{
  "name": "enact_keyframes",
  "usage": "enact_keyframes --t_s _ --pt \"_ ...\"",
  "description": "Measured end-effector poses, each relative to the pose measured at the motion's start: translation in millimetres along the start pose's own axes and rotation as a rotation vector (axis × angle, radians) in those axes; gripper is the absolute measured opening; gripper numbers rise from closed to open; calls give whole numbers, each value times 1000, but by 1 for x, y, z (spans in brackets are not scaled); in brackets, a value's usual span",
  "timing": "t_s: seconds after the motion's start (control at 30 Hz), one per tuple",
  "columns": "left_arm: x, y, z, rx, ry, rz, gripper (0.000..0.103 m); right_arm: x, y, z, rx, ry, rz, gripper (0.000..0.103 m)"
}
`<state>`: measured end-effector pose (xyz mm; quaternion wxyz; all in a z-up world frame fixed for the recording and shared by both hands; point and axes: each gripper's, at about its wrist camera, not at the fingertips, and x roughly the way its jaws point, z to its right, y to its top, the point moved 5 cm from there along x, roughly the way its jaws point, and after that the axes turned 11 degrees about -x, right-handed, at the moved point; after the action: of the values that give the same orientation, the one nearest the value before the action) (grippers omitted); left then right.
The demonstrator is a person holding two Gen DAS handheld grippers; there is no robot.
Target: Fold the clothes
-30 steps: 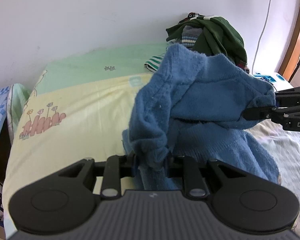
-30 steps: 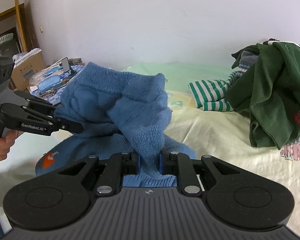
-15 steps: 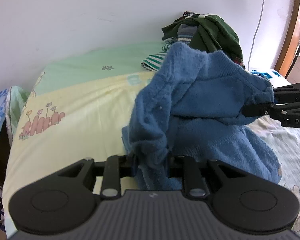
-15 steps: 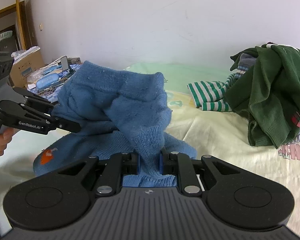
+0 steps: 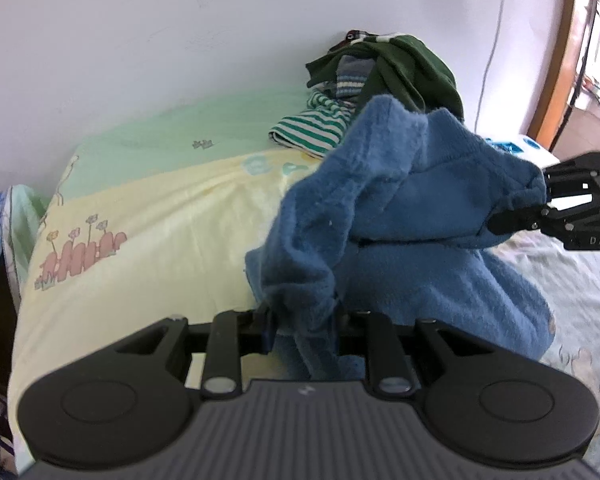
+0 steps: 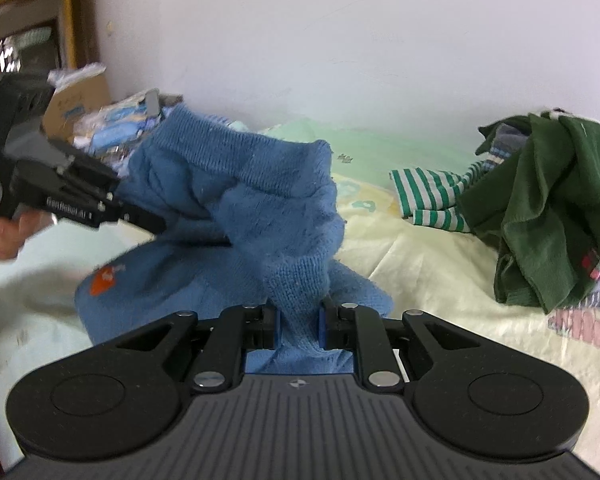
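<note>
Bed [image 5: 148,216], blue sweater [image 5: 412,208], perhaps half-hidden.

The left gripper [image 6: 140,216] now sits higher and closer to the right gripper [image 5: 512,222], so the fuzzy blue knitted sweater [image 5: 400,216] bunches more tightly between them.

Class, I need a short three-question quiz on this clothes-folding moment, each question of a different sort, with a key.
1. True or false: both the left gripper and the right gripper have their jaws shut on the blue knitted sweater.
2. Which garment tops the pile by the wall? A) dark green sweater B) red towel C) white shirt
3. Fill in: beside that pile lies a green-and-white ______ garment.

Key: 1 true; 2 A; 3 striped.
</note>
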<state>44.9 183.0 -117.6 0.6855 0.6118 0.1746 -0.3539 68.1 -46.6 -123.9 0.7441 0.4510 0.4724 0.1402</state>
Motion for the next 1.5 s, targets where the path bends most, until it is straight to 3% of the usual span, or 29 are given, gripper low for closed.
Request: enact_keyframes --t_s 0.3,0.4,0.47,0.63,0.7,0.87,1.0,1.13,1.27,1.5 --pt "5 17 4 111 -2 13 31 7 -9 -2 -90 7 -34 17" --pt "5 23 7 175 -18 23 43 9 -11 -3 -102 4 -32 17" --pt "6 25 9 201 -20 27 43 9 -13 -5 -116 2 -31 17" --pt "5 14 21 229 -31 22 25 6 -14 -9 -130 -10 -27 18" --pt "6 7 22 230 -22 15 23 5 -14 -10 -134 -12 -28 19" --pt "4 3 22 235 -1 23 22 -1 -8 -15 -146 -18 -28 45" --pt "3 3 24 245 15 30 22 -6 2 -21 -189 -53 -7 46" --pt "2 3 26 255 28 40 22 1 1 -28 -273 -85 -43 40" --pt "-7 2 29 270 26 61 17 -3 -3 -29 -287 -79 -53 15" --pt "-35 5 31 269 -23 97 13 -27 10 -32 -292 -54 -8 9"
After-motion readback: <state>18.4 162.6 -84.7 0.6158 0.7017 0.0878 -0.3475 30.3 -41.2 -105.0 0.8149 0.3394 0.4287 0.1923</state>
